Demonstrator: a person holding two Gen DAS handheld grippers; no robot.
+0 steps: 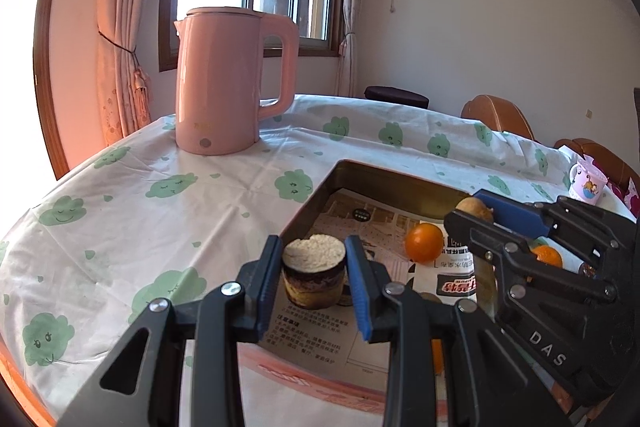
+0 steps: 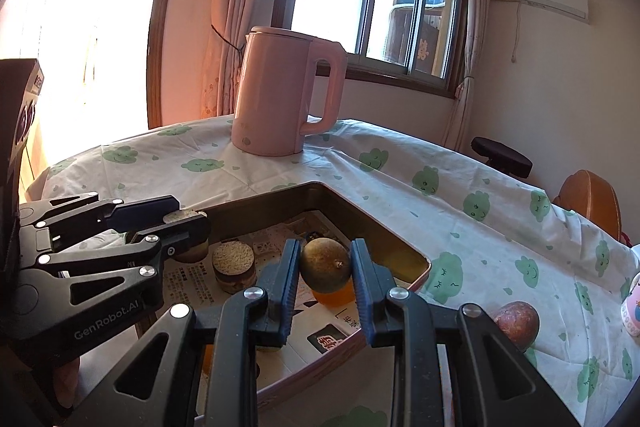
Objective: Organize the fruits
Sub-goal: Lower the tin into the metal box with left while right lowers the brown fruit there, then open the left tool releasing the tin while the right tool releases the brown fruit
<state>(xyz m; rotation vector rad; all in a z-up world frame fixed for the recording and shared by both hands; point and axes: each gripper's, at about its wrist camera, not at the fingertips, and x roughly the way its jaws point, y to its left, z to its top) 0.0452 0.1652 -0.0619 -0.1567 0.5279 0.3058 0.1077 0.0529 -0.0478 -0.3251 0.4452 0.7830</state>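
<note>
Right gripper clamps the brown fruit directly above the tin; left gripper grips a cake roll over the tin's near corner

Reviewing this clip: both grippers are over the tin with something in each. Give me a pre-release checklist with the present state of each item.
1. Left gripper holds the round cake-like piece between its jaws: ok.
2. Right gripper holds the brownish-green round fruit between its jaws: ok.
3. Both loads are over the tin, not the tablecloth: ok.
4. Landing spot under the right load is free: not ok, an orange lies just beneath it.
5. Landing spot under the left load is free: cannot tell, the piece hides it.
6. All fruit is in the tin: not ok, a reddish fruit sits on the cloth.
</note>
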